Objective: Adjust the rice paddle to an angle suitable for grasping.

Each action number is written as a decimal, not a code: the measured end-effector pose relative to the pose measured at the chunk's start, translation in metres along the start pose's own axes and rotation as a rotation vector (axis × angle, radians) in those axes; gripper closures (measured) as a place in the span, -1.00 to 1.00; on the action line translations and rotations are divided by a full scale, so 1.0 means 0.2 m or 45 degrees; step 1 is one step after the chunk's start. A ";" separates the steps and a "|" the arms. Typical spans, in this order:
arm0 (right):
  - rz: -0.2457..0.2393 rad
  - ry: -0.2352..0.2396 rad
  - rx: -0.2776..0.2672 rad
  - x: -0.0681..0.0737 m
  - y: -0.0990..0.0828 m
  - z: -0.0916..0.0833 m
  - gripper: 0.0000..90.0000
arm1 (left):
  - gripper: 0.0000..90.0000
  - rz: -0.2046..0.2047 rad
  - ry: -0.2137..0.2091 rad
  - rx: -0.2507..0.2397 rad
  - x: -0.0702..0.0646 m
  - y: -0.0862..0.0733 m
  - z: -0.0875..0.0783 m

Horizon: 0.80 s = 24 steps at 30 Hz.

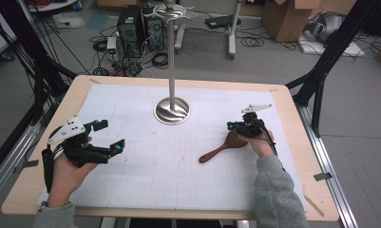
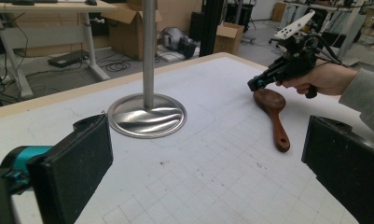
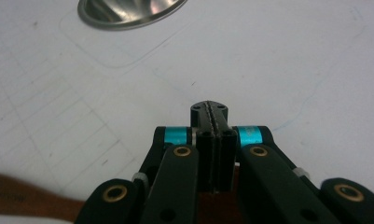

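Gridded paper is covering the desk (image 1: 45, 190), with a steel stand (image 1: 172, 110) rising mid-desk. Wooden spoon (image 1: 222, 148) is lying flat near the right tool (image 1: 232, 126), whose jaws are pressed together, gripping nothing. Left tool (image 1: 110, 137) is waiting spread. Pickup appears pending; no containers present

Left gripper (image 2: 201, 163) jaws stand wide apart over the gridded mat (image 2: 212, 172). Beyond, the right gripper (image 2: 257, 85) hovers at, perhaps touching, the wooden spoon (image 2: 274, 116), beside the metal stand (image 2: 147, 112).
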State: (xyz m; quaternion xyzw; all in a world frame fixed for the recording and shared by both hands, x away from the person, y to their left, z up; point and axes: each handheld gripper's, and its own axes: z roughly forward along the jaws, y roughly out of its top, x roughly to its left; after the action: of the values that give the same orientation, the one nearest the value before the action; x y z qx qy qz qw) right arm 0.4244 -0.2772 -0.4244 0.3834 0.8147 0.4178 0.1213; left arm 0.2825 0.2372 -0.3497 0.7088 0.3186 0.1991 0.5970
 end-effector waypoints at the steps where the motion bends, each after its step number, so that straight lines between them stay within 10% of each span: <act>1: -0.012 -0.017 0.014 0.00 0.01 0.01 1.00 | -0.95 -0.001 0.002 -0.002 0.00 0.00 0.00; 24: -0.074 -0.078 0.247 -0.04 0.07 0.13 1.00 | -0.95 -0.027 0.017 -0.010 0.02 -0.02 -0.04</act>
State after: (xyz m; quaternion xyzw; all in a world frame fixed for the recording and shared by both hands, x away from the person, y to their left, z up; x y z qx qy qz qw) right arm 0.4507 -0.2627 -0.4314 0.3822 0.8580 0.3212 0.1205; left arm 0.2793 0.2464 -0.3515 0.7018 0.3291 0.1987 0.5998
